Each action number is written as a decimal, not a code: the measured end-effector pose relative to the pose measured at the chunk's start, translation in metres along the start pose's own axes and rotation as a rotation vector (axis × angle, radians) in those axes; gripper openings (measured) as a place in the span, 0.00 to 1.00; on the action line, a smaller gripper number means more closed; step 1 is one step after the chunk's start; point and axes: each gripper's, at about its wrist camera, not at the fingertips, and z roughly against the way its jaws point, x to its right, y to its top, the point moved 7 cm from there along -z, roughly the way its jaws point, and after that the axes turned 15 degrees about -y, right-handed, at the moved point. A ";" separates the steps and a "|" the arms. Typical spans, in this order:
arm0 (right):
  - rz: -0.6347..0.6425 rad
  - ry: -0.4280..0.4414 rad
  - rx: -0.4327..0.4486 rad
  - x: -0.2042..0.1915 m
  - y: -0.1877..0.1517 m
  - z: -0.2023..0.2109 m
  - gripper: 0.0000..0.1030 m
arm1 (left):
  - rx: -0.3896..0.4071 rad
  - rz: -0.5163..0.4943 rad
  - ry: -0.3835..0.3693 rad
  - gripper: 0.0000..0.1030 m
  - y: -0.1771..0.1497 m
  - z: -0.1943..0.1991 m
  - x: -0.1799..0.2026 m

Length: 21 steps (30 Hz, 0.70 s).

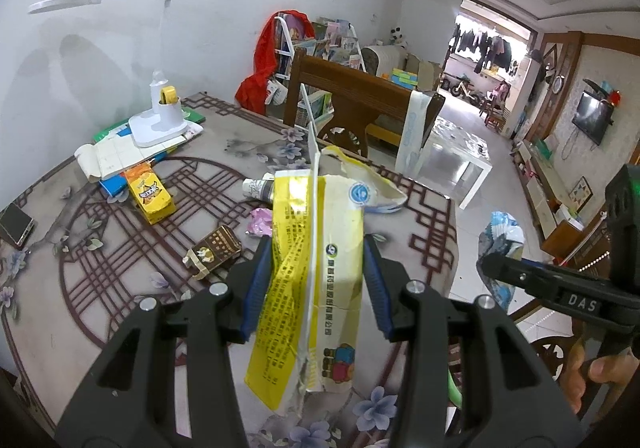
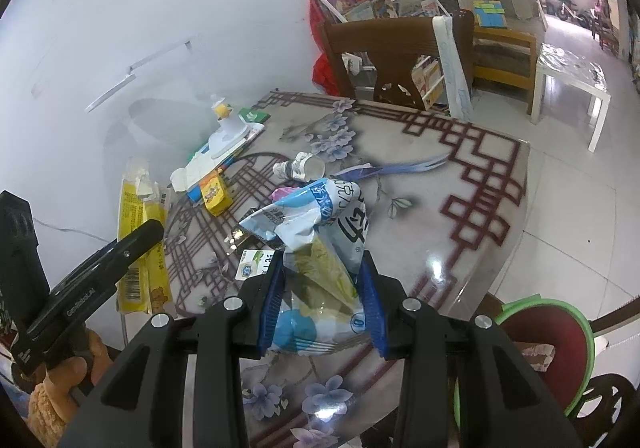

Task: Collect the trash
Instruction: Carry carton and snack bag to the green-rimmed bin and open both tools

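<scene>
Tabletop [image 1: 120, 288] with a floral, lattice-patterned cover fills both views, its near edge cut off by the gripper bodies. Left gripper [image 1: 318, 280] has its blue pads pressed on a torn yellow-and-white wrapper [image 1: 316, 248], held above the table; its lower end hides what lies beneath. Right gripper [image 2: 322, 296] is clamped on a crumpled blue-and-white snack bag [image 2: 316, 232], whose print is too creased to read. Behind lie a yellow carton [image 1: 150, 194], a paper cup [image 2: 300, 167] on its side, and a brown packet [image 1: 214, 250].
</scene>
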 end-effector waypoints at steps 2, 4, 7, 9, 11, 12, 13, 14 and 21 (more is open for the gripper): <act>-0.007 -0.003 0.001 0.002 0.000 0.001 0.35 | 0.001 -0.007 -0.004 0.41 0.000 0.001 0.003; -0.010 -0.007 0.004 0.003 0.000 0.002 0.35 | 0.002 -0.009 -0.007 0.41 0.000 0.001 0.004; -0.017 -0.015 0.008 0.007 0.000 0.004 0.35 | 0.003 -0.009 -0.013 0.41 -0.001 0.002 0.005; -0.025 -0.021 0.007 0.009 -0.001 0.006 0.36 | -0.001 -0.008 -0.022 0.41 -0.002 0.002 0.006; -0.032 -0.030 0.011 0.013 -0.001 0.008 0.36 | -0.001 -0.008 -0.034 0.41 -0.004 0.002 0.009; -0.033 -0.034 0.013 0.013 -0.002 0.009 0.36 | -0.003 -0.009 -0.042 0.41 -0.005 0.001 0.010; -0.037 -0.040 0.015 0.016 -0.003 0.011 0.36 | -0.006 -0.011 -0.049 0.41 -0.006 0.000 0.012; -0.041 -0.044 0.017 0.017 -0.004 0.012 0.36 | -0.009 -0.014 -0.055 0.41 -0.007 -0.001 0.014; -0.098 -0.095 0.013 0.040 -0.018 0.020 0.36 | -0.048 -0.041 -0.119 0.41 -0.015 -0.015 0.036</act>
